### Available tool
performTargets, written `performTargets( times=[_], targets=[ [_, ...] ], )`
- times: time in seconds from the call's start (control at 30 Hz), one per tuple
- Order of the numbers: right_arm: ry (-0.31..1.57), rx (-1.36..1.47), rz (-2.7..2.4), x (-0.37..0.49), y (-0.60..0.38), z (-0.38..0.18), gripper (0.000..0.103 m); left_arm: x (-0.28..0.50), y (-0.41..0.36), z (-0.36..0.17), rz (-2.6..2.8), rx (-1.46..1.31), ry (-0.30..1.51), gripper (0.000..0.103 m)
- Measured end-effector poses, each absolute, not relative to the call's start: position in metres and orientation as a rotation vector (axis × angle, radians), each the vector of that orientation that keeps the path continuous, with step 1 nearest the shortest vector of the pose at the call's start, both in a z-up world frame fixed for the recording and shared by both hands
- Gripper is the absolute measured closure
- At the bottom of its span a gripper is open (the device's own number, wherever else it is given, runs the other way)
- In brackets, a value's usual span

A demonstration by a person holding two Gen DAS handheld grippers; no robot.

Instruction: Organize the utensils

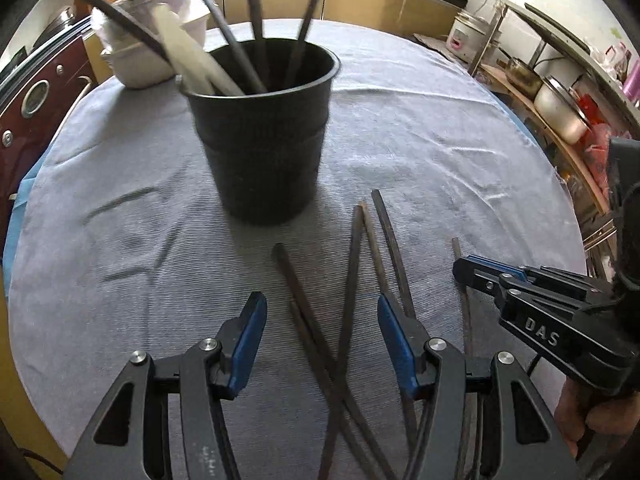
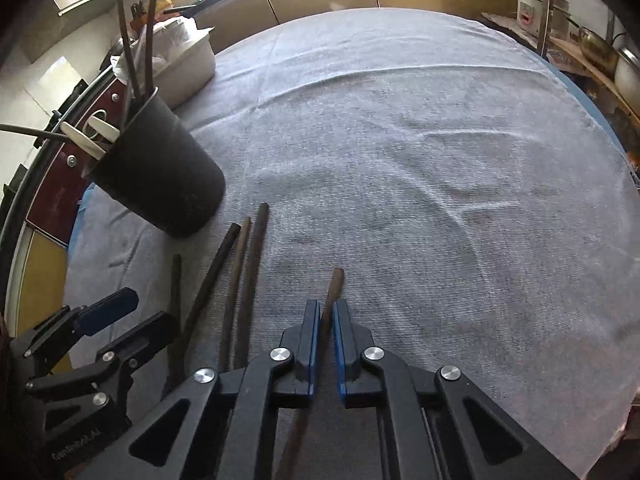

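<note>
A black cup (image 1: 264, 140) (image 2: 160, 176) stands on the grey cloth and holds several dark chopsticks and pale utensils. Several loose dark chopsticks (image 1: 352, 280) (image 2: 244, 280) lie crossed on the cloth in front of it. My left gripper (image 1: 322, 308) (image 2: 136, 316) hangs open just above them, its blue pads on either side of the pile, holding nothing. My right gripper (image 2: 326, 312) (image 1: 460, 268) is to the right of the pile. It is shut on a single chopstick (image 2: 334, 284) that lies apart from the rest, the stick's tip poking out past the pads.
A white container (image 1: 136, 68) (image 2: 188, 68) stuffed with white material sits behind the cup at the table's far left edge. The round table's cloth (image 2: 440, 160) spreads to the right. A shelf with metal pots (image 1: 560, 108) and a rice cooker (image 1: 468, 36) stand beyond the right edge.
</note>
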State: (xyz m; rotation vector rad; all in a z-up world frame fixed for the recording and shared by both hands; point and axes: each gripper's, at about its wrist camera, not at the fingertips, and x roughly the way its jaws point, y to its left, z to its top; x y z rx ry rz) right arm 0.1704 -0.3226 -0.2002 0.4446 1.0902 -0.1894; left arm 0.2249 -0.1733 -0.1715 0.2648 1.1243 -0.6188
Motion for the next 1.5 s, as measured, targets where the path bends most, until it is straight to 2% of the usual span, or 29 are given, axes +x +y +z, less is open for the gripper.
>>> performTargets(
  times=[0.3, 0.47, 0.53, 0.6, 1.3, 1.5],
  targets=[
    [1.077, 0.462, -0.165, 0.157, -0.332, -0.197, 0.094, 0.23, -0.192, -0.185, -0.607, 0.287, 1.166, 0.053],
    [1.071, 0.486, -0.147, 0.16, -0.337, -0.201, 0.094, 0.235, -0.198, -0.19, -0.589, 0.298, 1.167, 0.071],
    [1.067, 0.493, -0.142, 0.16, -0.338, -0.202, 0.094, 0.237, -0.198, -0.19, -0.596, 0.277, 1.175, 0.086],
    [1.063, 0.491, -0.143, 0.159, -0.339, -0.203, 0.094, 0.239, -0.196, -0.19, -0.59, 0.244, 1.186, 0.091],
    [1.108, 0.407, -0.157, 0.154, -0.329, -0.197, 0.094, 0.213, -0.102, -0.155, -0.617, -0.043, 1.143, 0.091],
    [1.106, 0.402, -0.16, 0.155, -0.329, -0.197, 0.094, 0.228, -0.081, -0.174, -0.537, -0.065, 1.198, 0.091]
  ],
)
